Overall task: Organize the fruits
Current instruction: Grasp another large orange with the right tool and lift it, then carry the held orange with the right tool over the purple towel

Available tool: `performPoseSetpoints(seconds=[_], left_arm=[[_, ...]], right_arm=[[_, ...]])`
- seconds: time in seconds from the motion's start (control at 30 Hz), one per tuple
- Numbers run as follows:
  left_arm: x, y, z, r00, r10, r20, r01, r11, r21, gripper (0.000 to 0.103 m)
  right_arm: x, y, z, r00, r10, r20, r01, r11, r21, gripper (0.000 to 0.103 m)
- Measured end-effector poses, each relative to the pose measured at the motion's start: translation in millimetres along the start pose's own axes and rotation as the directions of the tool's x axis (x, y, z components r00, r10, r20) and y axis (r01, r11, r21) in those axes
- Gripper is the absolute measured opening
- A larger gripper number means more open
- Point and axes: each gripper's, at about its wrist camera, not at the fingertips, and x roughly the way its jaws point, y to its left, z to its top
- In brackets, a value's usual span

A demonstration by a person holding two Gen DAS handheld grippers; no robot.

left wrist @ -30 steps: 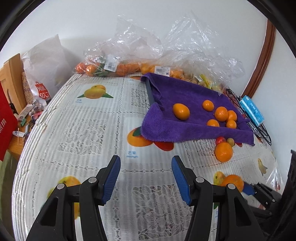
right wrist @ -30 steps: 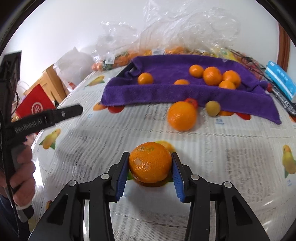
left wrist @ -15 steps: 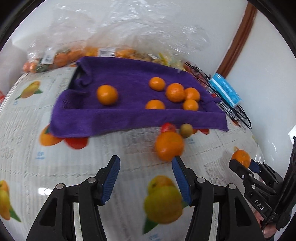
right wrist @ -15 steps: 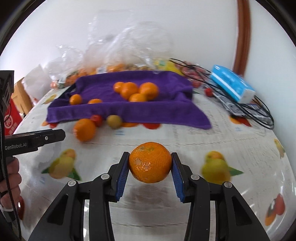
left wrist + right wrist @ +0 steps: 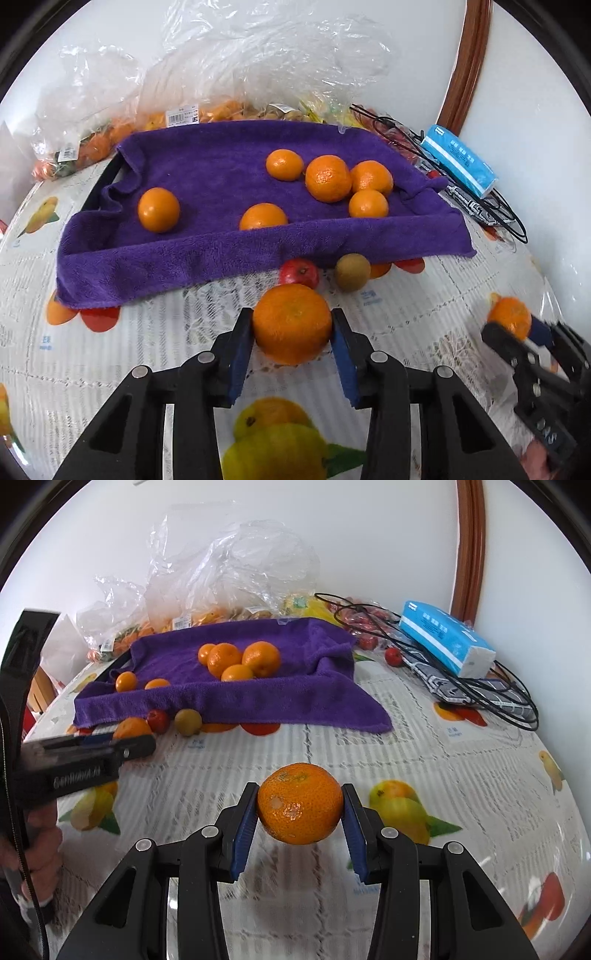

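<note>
My left gripper [image 5: 291,350] is open, its blue pads on either side of a big orange [image 5: 291,323] that rests on the tablecloth. Just beyond it lie a small red fruit [image 5: 299,272] and a small green-brown fruit [image 5: 352,272], at the front edge of a purple towel [image 5: 221,251] draped over a tray. Several oranges [image 5: 328,178] lie on the towel. My right gripper [image 5: 300,825] is shut on another orange [image 5: 300,803], held above the cloth at the right; it also shows in the left wrist view [image 5: 511,325].
Clear plastic bags of fruit [image 5: 207,110] stand behind the towel by the wall. A blue tissue pack [image 5: 445,640], black cables [image 5: 491,698] and small red fruits [image 5: 393,656] lie at the back right. The fruit-print tablecloth [image 5: 424,753] covers the table.
My left gripper swung right and moved forward until the big orange sits between its pads. My right gripper lifted its orange and carried it right, turning to face the towel.
</note>
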Motion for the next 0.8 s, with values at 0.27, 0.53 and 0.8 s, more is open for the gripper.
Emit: performPoseSetpoints(seconds=[0.27, 0.53, 0.8], left_arm=[[-19.5, 38.0, -11.0, 0.993, 0.117, 0.013, -0.116, 0.993, -0.033, 0.039], [-17.3, 48.1, -10.8, 0.996, 0.091, 0.013, -0.09, 0.993, -0.072, 0.039], [-17.4, 52.2, -11.0, 0.998, 0.063, 0.02, -0.061, 0.994, -0.096, 0.039]], right_arm=[[22.3, 22.1, 15.5, 0.998, 0.061, -0.027, -0.061, 0.998, 0.005, 0.044], [37.9, 28.0, 21.5, 0.995, 0.078, -0.068, -0.075, 0.996, 0.037, 0.044], [45.3, 25.2, 20.7, 0.993, 0.055, -0.109, -0.05, 0.998, 0.045, 0.044]])
